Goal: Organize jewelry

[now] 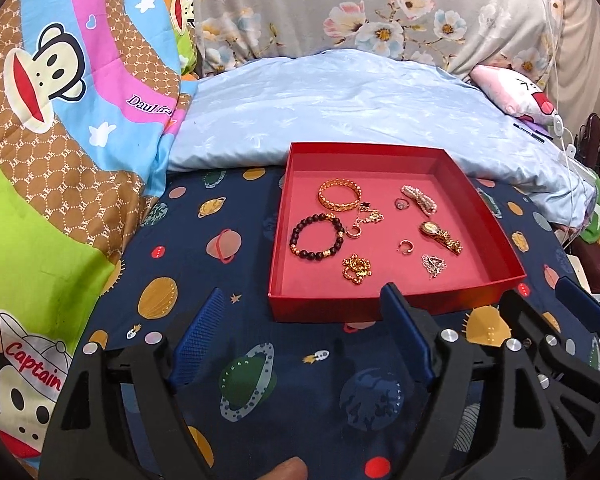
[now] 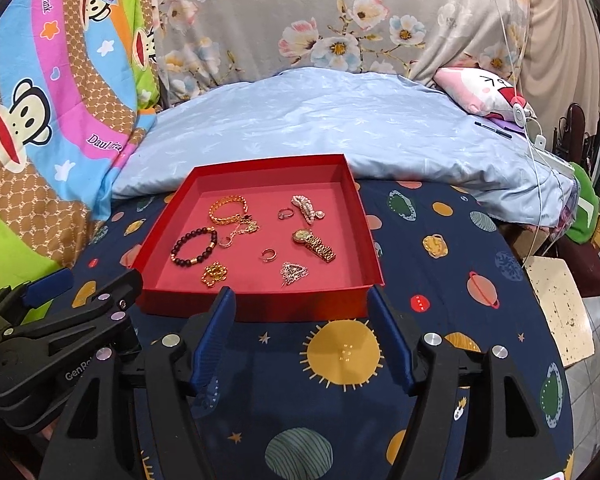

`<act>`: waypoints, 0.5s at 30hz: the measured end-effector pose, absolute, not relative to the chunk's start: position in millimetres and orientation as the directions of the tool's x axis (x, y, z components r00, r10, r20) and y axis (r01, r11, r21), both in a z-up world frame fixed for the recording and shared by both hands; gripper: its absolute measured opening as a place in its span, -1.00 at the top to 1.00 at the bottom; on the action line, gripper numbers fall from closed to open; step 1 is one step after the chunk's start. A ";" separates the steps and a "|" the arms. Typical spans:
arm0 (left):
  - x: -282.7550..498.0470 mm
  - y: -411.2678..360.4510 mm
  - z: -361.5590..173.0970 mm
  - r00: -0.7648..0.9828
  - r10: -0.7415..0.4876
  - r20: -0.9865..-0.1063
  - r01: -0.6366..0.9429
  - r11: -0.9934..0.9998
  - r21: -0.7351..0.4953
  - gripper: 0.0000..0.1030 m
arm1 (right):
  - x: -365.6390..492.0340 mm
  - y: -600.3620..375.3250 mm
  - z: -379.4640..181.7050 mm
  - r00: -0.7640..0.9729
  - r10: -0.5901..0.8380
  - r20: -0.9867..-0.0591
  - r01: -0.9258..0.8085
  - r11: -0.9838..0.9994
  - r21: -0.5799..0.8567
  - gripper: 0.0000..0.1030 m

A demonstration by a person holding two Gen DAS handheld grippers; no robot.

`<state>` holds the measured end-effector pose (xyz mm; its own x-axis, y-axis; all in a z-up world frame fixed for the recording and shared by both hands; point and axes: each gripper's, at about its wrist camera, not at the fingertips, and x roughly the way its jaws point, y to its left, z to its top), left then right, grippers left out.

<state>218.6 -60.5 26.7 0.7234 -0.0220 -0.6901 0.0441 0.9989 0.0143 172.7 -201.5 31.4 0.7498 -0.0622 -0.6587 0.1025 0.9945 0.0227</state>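
A shallow red tray (image 1: pixel 319 308) (image 2: pixel 292 308) lies on a navy planet-print sheet. Loose jewelry lies spread inside it: a gold bangle (image 1: pixel 339 199) (image 2: pixel 227 209), a dark bead bracelet (image 1: pixel 316 242) (image 2: pixel 195 247), a gold watch (image 1: pixel 439 236) (image 2: pixel 313 244), a pearl piece (image 1: pixel 417 199), a ring (image 2: pixel 284 213), a gold chain (image 1: pixel 357 269), a hoop earring (image 2: pixel 268 255) and a silver piece (image 1: pixel 433 265). My left gripper (image 1: pixel 303 290) (image 2: pixel 90 280) hovers open just short of the tray's near wall. My right gripper (image 2: pixel 300 290) (image 1: pixel 543 292) is beside it, open too. Neither holds anything.
A light blue pillow (image 1: pixel 339 104) lies right behind the tray. A cartoon monkey blanket (image 1: pixel 60 140) rises on the left and a floral cushion (image 2: pixel 339 20) at the back. A pink plush (image 2: pixel 483 88) and white cable (image 2: pixel 535 160) sit far right, where the bed ends.
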 end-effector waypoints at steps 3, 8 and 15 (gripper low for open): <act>222.5 -61.2 27.2 0.728 -0.015 -0.685 0.040 0.999 0.020 -0.51 | 176.7 -201.7 31.2 0.751 -0.061 -0.658 0.103 0.994 0.026 -0.30; 228.2 -61.7 26.8 0.730 -0.005 -0.683 0.035 0.999 0.030 -0.51 | 181.8 -202.6 29.8 0.751 -0.056 -0.658 0.101 0.994 0.031 -0.30; 231.4 -63.2 24.5 0.727 0.000 -0.686 0.035 0.999 0.036 -0.51 | 186.3 -203.1 27.3 0.746 -0.057 -0.664 0.105 0.994 0.033 -0.30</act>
<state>231.4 -63.2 24.5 0.7273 -0.0004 -0.6863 0.0347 0.9987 0.0362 186.3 -203.1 27.3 0.7458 -0.0573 -0.6637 0.1054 0.9939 0.0325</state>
